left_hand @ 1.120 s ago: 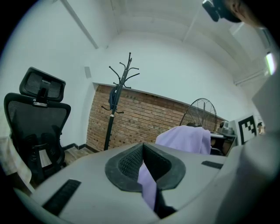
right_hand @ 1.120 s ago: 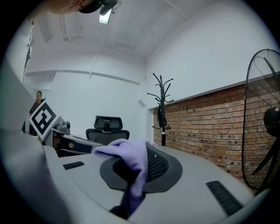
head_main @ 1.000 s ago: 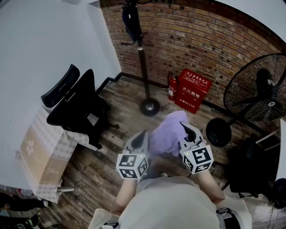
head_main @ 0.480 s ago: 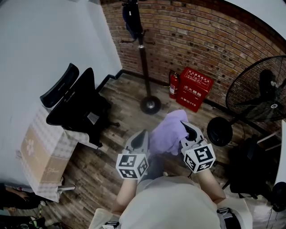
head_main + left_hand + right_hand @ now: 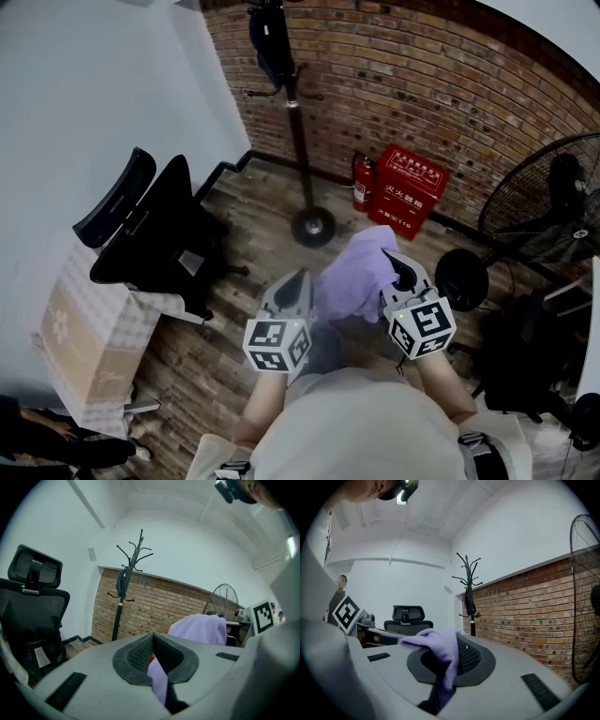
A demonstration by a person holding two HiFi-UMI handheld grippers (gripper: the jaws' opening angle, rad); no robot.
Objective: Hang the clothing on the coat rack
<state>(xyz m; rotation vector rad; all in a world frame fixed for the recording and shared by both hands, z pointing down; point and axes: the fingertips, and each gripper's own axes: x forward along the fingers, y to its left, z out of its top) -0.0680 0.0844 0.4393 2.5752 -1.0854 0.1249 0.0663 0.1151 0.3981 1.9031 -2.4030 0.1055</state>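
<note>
Lilac clothing (image 5: 356, 277) is clamped tight in both hand-held grippers (image 5: 302, 278) (image 5: 401, 268).

The lilac clothing (image 5: 356, 281) reads to me as soft, matt cloth, loosely creased. My left gripper (image 5: 298, 281) and right gripper (image 5: 401, 270) have smooth matt grey plastic shells. Their jaws carry black pads with a fine ribbed grain. At upper middle, the coat rack (image 5: 298, 141) looks like dark metal with a dull sheen. The brick wall (image 5: 450, 84) behind it is rough and matt. The floor (image 5: 234, 347) is worn wood planking. The red box (image 5: 408, 190) looks glossy.
</note>
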